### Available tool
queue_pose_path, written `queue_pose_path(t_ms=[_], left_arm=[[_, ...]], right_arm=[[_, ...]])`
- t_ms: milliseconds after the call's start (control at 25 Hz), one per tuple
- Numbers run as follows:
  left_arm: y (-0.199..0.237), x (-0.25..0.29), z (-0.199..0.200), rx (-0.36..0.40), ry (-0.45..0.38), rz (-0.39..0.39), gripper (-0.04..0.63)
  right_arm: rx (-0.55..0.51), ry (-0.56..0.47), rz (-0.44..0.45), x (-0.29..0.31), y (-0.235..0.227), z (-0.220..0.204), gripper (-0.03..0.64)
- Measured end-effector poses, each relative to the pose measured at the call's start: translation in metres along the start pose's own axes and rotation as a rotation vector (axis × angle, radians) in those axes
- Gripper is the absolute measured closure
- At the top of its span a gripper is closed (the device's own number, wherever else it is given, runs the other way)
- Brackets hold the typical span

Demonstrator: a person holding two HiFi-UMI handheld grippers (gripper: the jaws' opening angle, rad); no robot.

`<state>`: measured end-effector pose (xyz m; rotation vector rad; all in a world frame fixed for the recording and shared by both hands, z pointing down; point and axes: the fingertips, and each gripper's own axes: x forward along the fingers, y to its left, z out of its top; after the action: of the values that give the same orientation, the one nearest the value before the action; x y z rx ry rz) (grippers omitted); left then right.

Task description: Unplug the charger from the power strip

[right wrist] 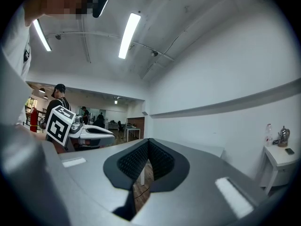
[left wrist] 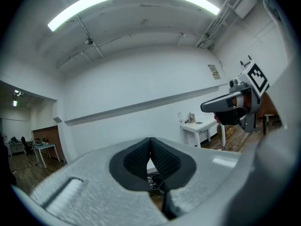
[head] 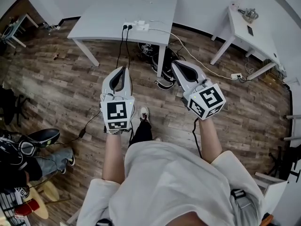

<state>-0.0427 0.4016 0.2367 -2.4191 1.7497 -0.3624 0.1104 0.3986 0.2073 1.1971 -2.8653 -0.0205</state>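
My left gripper point(head: 123, 70) and right gripper point(head: 176, 65) both have the jaws pressed together, holding nothing. The charger point(head: 142, 27) sits in the power strip point(head: 132, 26) at upper centre, which lies crosswise on the surface point(head: 117, 11) edge, well apart. I judge the left gripper nearer.

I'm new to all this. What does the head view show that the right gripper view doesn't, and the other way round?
Only the head view shows the power strip at the near edge of a white table, the black cables hanging from it, and the person's forearms. Only the right gripper view shows the ceiling lights and people standing in a far room. Both show the left gripper with its marker cube, the right gripper with jaws together and nothing between them, and the small white side table.
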Motion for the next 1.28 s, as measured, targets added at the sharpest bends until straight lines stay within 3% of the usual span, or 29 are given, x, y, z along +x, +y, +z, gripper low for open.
queue_pose_path(t_ms=[560, 1040, 1280], left_arm=[[0.056, 0.127, -0.006, -0.012, -0.008, -0.028, 0.592], [0.112, 0.235, -0.029, -0.024, 0.029, -0.077, 0.592], [0.131, 0.271, -0.038, -0.018, 0.046, -0.114, 0.592]], right_arm=[[-0.006, -0.02, -0.022, 0.103, -0.08, 0.005, 0.615], [0.067, -0.018, 0.008, 0.207, -0.13, -0.008, 0.615], [0.099, 0.0, -0.046, 0.248, -0.156, -0.015, 0.615]])
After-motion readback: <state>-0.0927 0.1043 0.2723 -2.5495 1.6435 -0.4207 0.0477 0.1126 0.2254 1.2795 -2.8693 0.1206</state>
